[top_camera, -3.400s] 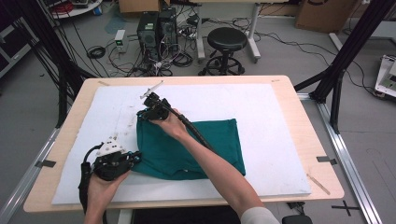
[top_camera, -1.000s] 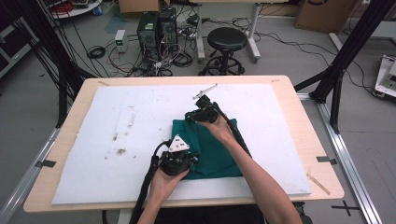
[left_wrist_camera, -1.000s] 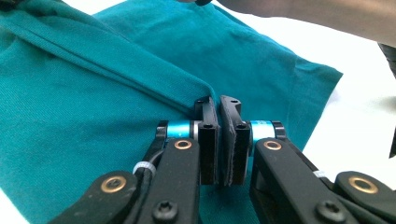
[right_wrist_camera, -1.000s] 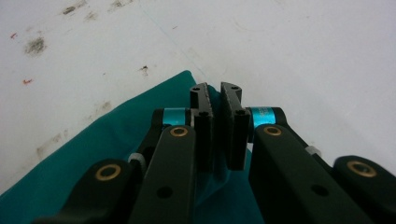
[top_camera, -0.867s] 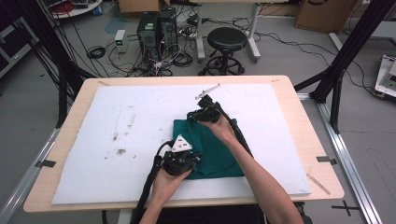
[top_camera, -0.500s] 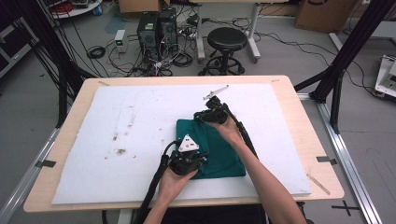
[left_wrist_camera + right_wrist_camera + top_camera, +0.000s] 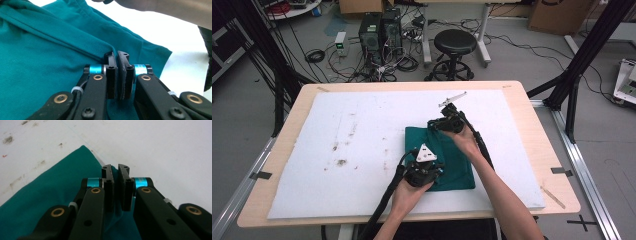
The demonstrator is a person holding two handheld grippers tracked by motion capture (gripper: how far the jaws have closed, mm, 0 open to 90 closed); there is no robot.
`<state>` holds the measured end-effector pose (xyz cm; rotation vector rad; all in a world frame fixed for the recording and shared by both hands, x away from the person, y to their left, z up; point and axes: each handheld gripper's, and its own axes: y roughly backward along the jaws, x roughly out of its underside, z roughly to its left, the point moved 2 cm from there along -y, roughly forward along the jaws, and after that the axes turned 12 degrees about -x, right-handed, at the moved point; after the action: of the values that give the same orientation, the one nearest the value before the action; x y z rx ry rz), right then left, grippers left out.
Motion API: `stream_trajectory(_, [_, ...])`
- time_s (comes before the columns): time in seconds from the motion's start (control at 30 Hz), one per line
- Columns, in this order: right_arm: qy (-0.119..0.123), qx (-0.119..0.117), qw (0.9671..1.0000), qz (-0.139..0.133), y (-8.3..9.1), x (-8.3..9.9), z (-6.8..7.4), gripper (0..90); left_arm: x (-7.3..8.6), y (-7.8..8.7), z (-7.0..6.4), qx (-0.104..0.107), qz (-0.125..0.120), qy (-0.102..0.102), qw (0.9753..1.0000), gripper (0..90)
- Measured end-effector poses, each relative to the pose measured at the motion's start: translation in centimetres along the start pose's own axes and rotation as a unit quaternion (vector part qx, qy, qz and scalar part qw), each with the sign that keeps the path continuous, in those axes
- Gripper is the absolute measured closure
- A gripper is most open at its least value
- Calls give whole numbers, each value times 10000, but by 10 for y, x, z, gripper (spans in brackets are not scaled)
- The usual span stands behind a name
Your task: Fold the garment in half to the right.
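Teal cloth [image 7: 447, 159] lies folded on the white mat [image 7: 362, 150], right of centre. The left gripper [image 7: 117, 75], jaws nearly closed, pinches its near fold; the right gripper [image 7: 115, 187] clamps the far edge. Moving both together should keep the fold even.

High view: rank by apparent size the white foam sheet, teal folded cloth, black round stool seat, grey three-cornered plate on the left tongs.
1. White foam sheet, covering most of the table.
2. Teal folded cloth.
3. Black round stool seat; it sits farther from the camera, so its true size is unsure.
4. Grey three-cornered plate, smallest.
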<state>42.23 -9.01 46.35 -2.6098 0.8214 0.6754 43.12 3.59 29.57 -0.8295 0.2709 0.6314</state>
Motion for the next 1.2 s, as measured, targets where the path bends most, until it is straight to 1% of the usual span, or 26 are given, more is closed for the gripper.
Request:
stream_trajectory(0.2, [-130, 46, 9999, -38, 9, 7, -7, 854, -8, -10, -9, 3, 4, 21, 10000, 856])
stream_trajectory(0.37, [-184, 134, 9997, -81, 17, 10, -13, 854, -15, -17, -17, 23, 19, 5, 10000, 856])
stream_trajectory(0.5, [-238, 192, 9995, -83, 22, 15, -17, 853, -17, -23, -22, 42, 19, 20, 10000, 856])
stream_trajectory(0.6, [-336, 223, 9991, -107, 26, 19, -21, 853, -18, -27, -25, 45, 33, 5, 10000, 855])
stream_trajectory(0.73, [-377, 256, 9989, -134, 30, 22, -23, 853, -20, -32, -29, 26, 70, -30, 10000, 855])
stream_trajectory(0.83, [-390, 301, 9987, -152, 33, 24, -25, 852, -22, -34, -31, 54, 60, -16, 10000, 855])
stream_trajectory(0.87, [-394, 302, 9986, -167, 34, 25, -25, 852, -23, -34, -31, 67, 60, -49, 9999, 855])
stream_trajectory(0.97, [-368, 411, 9983, -170, 37, 30, -28, 851, -25, -36, -34, 110, 48, -50, 9999, 855])
stream_trajectory(1.2, [-564, 412, 9972, -274, 44, 37, -34, 849, -28, -45, -41, 89, 111, -115, 9998, 854])
